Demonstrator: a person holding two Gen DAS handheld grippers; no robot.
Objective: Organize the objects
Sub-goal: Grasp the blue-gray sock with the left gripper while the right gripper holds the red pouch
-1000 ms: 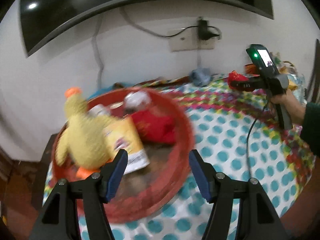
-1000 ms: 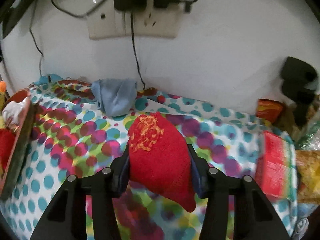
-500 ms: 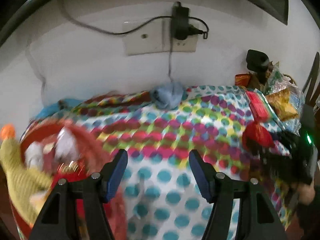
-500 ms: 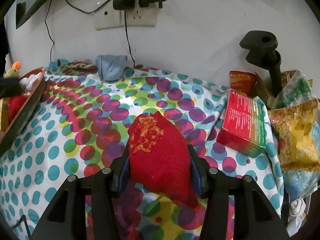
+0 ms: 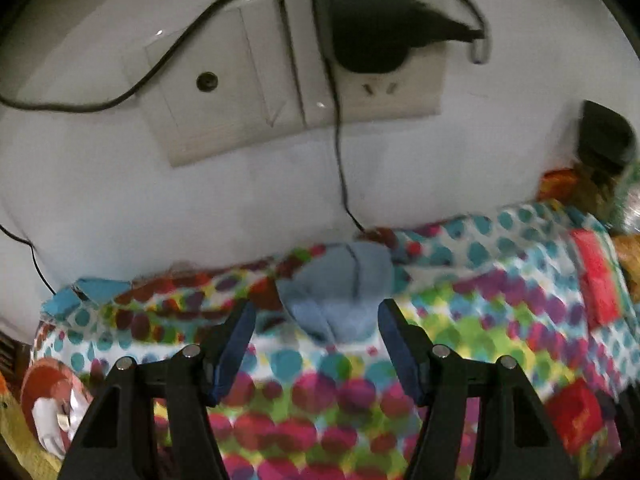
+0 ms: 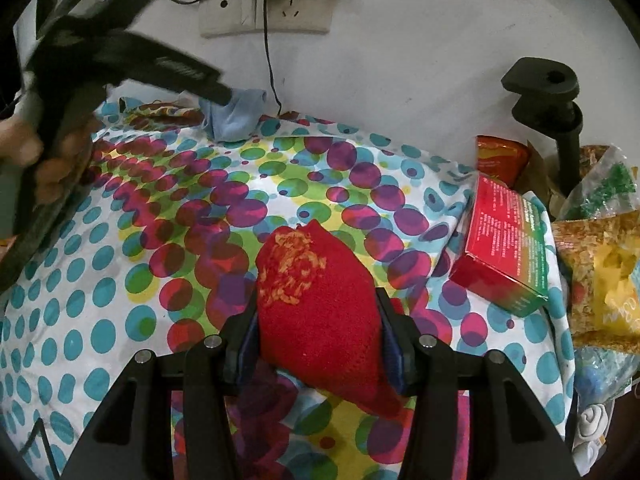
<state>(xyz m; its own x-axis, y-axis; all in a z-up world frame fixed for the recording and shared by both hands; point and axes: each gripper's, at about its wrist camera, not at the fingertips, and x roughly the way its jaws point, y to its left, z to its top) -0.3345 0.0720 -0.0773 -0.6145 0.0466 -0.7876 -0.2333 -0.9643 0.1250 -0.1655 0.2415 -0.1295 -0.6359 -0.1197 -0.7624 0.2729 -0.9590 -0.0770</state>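
My right gripper [image 6: 318, 316] is shut on a red sock [image 6: 316, 312] with orange embroidery and holds it above the dotted tablecloth. My left gripper [image 5: 314, 324] is open and empty, its jaws just short of a crumpled light blue cloth [image 5: 340, 292] lying at the wall. That blue cloth also shows in the right wrist view [image 6: 236, 114], with the left gripper [image 6: 216, 92] reaching to it. A red basket rim [image 5: 38, 380] with a white item shows at the lower left of the left wrist view.
A red and green box [image 6: 508, 248] and snack packets [image 6: 600, 272] lie at the table's right side, beside a black clamp stand [image 6: 560, 120]. A wall socket with a charger and cable [image 5: 360, 40] sits above the blue cloth. The wall bounds the table's far edge.
My left gripper has swung right from the red basket to the blue cloth at the wall. My right gripper has drawn back from the wall, still holding the red sock.
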